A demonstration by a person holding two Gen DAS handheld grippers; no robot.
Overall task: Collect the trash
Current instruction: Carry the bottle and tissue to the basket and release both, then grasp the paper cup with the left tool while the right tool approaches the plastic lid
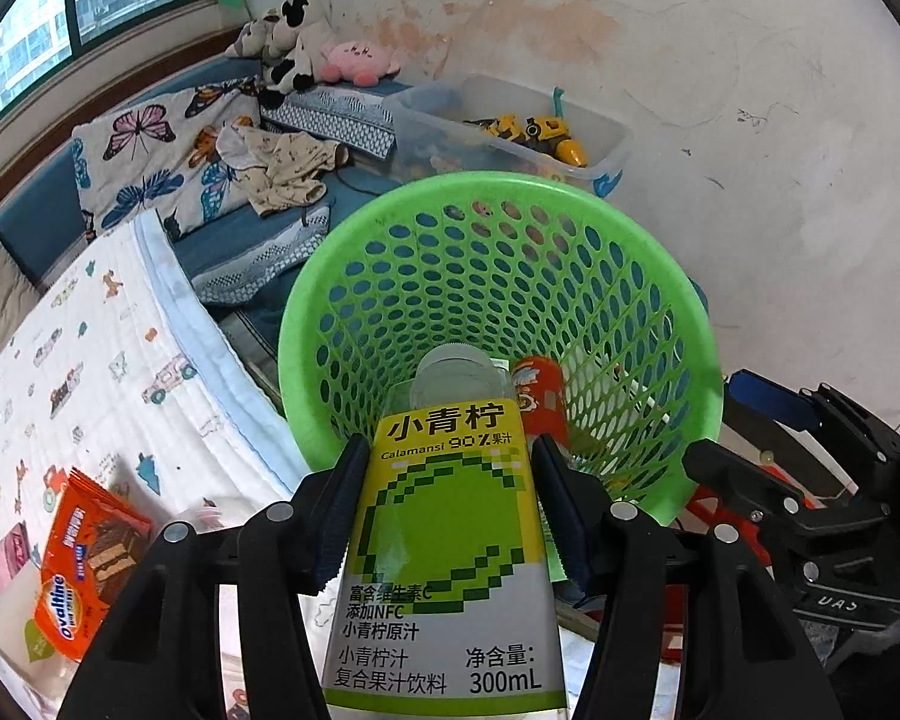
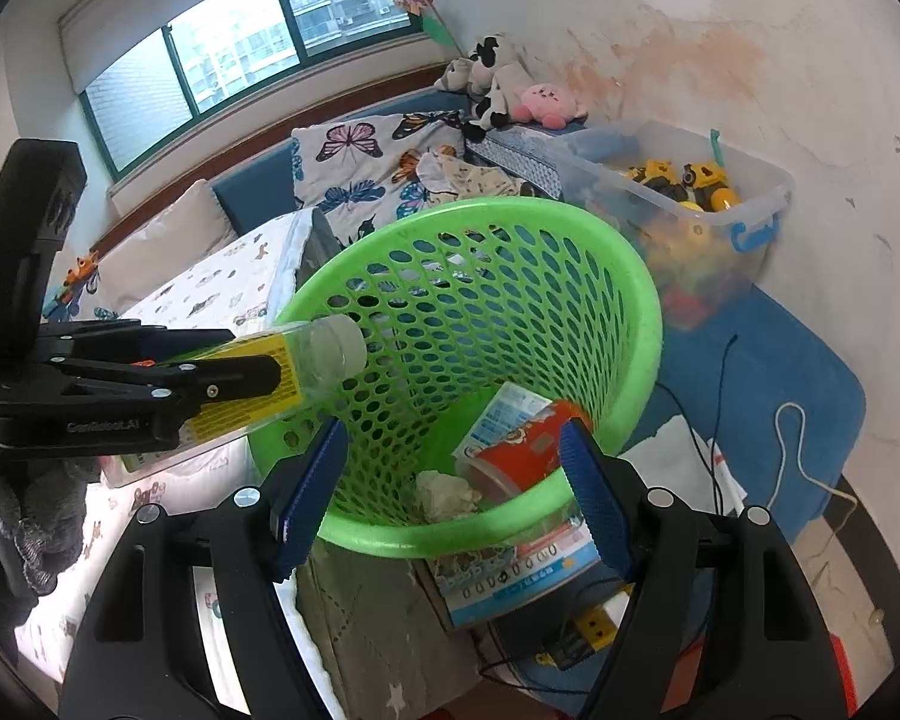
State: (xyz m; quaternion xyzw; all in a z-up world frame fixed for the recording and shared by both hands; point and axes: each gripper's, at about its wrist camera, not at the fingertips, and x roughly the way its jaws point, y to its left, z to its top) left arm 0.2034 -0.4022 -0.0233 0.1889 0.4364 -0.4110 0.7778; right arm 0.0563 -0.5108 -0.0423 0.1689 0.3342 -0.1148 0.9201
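Note:
My left gripper (image 1: 447,462) is shut on a yellow-green juice bottle (image 1: 444,552), cap end pointing over the rim of the green mesh basket (image 1: 678,324). The right wrist view shows the same bottle (image 2: 306,369) held in the left gripper (image 2: 252,375) above the basket's left rim (image 2: 648,324). Inside the basket lie a red cup (image 2: 522,450), a crumpled tissue (image 2: 447,495) and a printed wrapper (image 2: 504,414). My right gripper (image 2: 450,480) is open and empty just above the basket's near rim.
An orange Ovaltine wrapper (image 1: 84,564) lies on the patterned bed quilt (image 1: 90,372) at left. A clear toy bin (image 2: 708,210) stands behind the basket by the wall. Plush toys (image 2: 510,90) sit on the blue bench. Cables (image 2: 798,456) lie on the blue mat at right.

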